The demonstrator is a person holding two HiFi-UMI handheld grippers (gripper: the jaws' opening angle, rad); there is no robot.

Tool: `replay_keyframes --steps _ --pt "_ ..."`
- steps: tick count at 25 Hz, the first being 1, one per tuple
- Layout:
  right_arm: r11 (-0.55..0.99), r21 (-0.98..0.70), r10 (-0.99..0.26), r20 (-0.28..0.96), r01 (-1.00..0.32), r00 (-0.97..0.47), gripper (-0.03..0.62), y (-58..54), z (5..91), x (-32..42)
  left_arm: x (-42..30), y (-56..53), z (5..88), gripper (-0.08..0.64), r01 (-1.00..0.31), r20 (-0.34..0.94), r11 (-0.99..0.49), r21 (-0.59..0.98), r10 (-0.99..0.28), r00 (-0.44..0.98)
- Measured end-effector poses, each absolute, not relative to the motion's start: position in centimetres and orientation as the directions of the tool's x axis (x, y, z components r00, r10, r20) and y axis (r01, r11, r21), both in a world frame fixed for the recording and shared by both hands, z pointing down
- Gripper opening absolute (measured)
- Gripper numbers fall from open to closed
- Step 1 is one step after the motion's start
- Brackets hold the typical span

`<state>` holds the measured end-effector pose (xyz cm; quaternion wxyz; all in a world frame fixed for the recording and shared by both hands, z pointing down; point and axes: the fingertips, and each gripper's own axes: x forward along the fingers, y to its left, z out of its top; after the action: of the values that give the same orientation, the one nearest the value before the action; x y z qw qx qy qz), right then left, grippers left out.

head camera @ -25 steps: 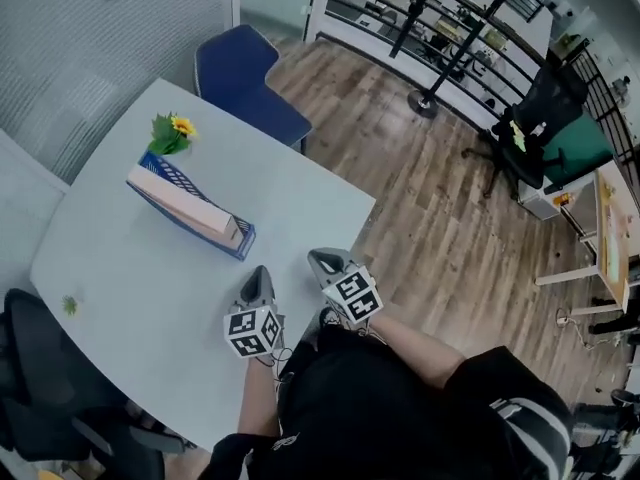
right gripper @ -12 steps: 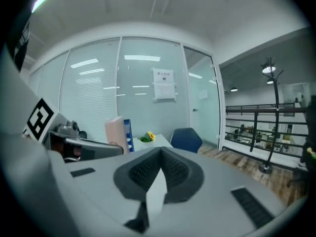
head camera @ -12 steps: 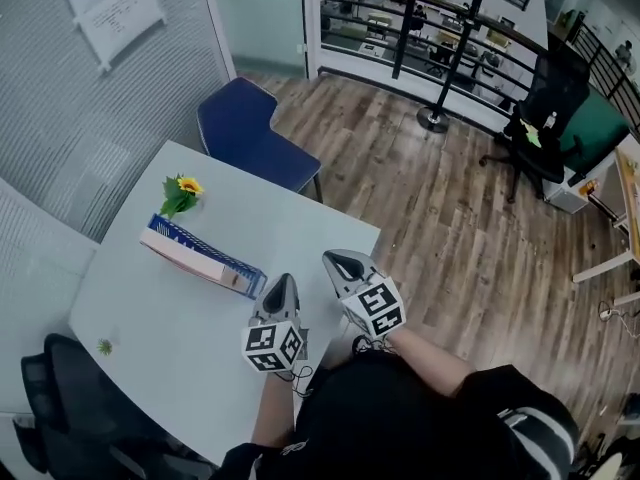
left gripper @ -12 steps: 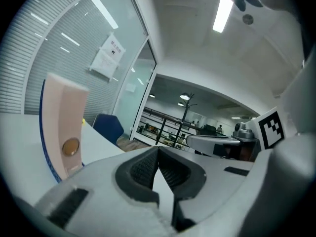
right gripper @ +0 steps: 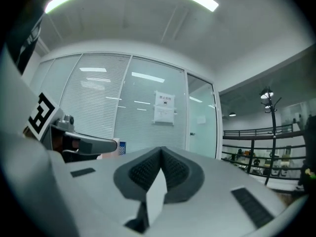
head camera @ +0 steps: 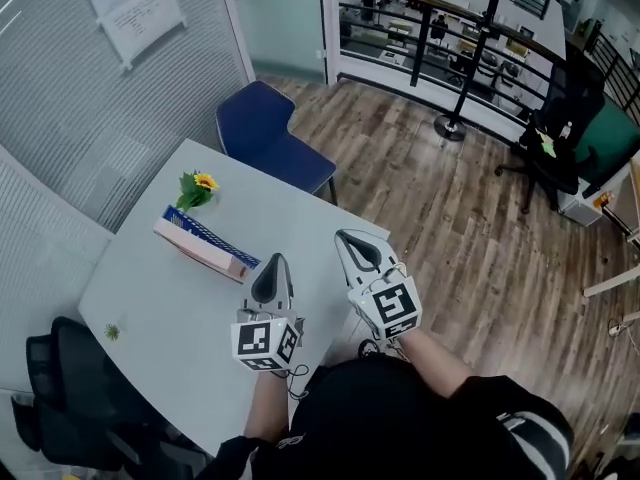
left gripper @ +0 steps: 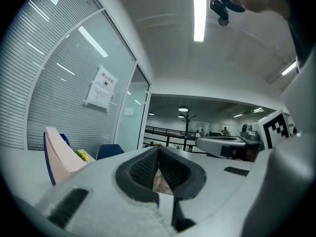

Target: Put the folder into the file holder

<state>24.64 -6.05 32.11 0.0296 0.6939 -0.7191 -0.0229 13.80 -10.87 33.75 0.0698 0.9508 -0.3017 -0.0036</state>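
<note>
- The table (head camera: 150,298), pale and rounded, is seen at the left of the head view.
- The file holder (head camera: 207,231), blue, is set on the table left of centre. The pink folder (head camera: 200,252) is already lodged inside it.
- In the left gripper view the folder (left gripper: 61,157) is seen at the far left, with the holder's blue edge (left gripper: 47,157) beside it.
- A flower (head camera: 198,188) is placed just beside the holder's upper-left end.
- A blue chair (head camera: 268,136) is drawn up at the table's upper edge.
- The left gripper (head camera: 272,271) is held at lower centre, near the holder's lower-right end but apart from it. Its jaws (left gripper: 158,154) are clenched tip to tip, with nothing gripped.
- The right gripper (head camera: 357,248) is held just to the right of the left one, over the table's right edge. Its jaws (right gripper: 160,157) are likewise pressed together and empty.
</note>
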Motion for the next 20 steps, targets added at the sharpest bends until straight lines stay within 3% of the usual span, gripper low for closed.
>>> replay_keyframes --steps 8,20 --pt "0.091 0.065 -0.996 -0.01 -0.994 -0.092 0.003 -5.9 31.1 22.8 13.1 -9.8 34.1 -0.002 -0.594 0.036 -0.787 0.167 -0.597 0.802" --pt "0.044 0.088 -0.999 -0.022 -0.995 -0.046 0.003 -5.0 31.0 24.3 13.4 -9.5 33.9 -0.002 -0.605 0.027 -0.787 0.119 -0.607 0.794"
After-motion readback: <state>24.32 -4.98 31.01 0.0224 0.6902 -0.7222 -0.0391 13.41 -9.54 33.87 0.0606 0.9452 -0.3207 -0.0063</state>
